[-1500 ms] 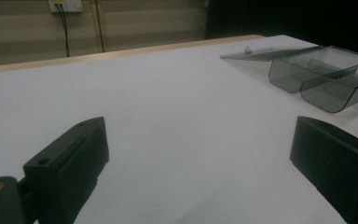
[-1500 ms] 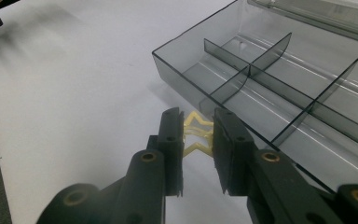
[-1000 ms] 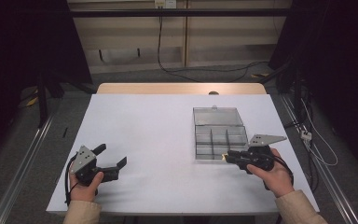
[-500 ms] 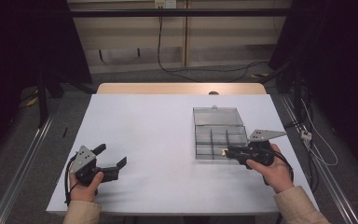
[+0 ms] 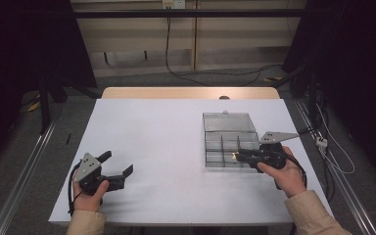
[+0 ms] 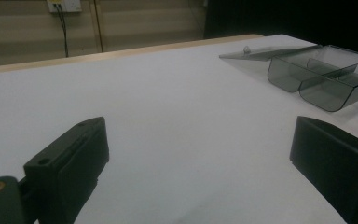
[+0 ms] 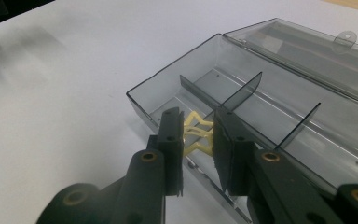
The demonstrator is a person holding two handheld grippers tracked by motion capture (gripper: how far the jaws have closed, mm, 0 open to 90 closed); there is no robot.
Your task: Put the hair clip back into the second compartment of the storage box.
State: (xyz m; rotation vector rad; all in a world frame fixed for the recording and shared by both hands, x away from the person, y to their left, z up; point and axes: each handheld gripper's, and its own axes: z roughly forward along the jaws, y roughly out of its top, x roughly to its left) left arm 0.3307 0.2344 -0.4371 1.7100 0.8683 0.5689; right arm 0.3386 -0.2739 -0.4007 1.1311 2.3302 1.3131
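Here, right hand-held gripper (image 7: 198, 133) around yellow piece (image 7: 196, 134).

A white table (image 5: 176, 147) carries everything; its top is a plain pale sheet, with a strip of light wood showing along the far edge; a clear smoky box (image 5: 227, 142) lies directly on it, toward the right side and about midway between near and far edges; the box stands open, its lid (image 5: 227, 122) folded back flat on the table on the far side; thin dividers split the box into compartments; a small dark thing (image 5: 224, 97) sits at the far edge near the middle, too small to tell what it is.
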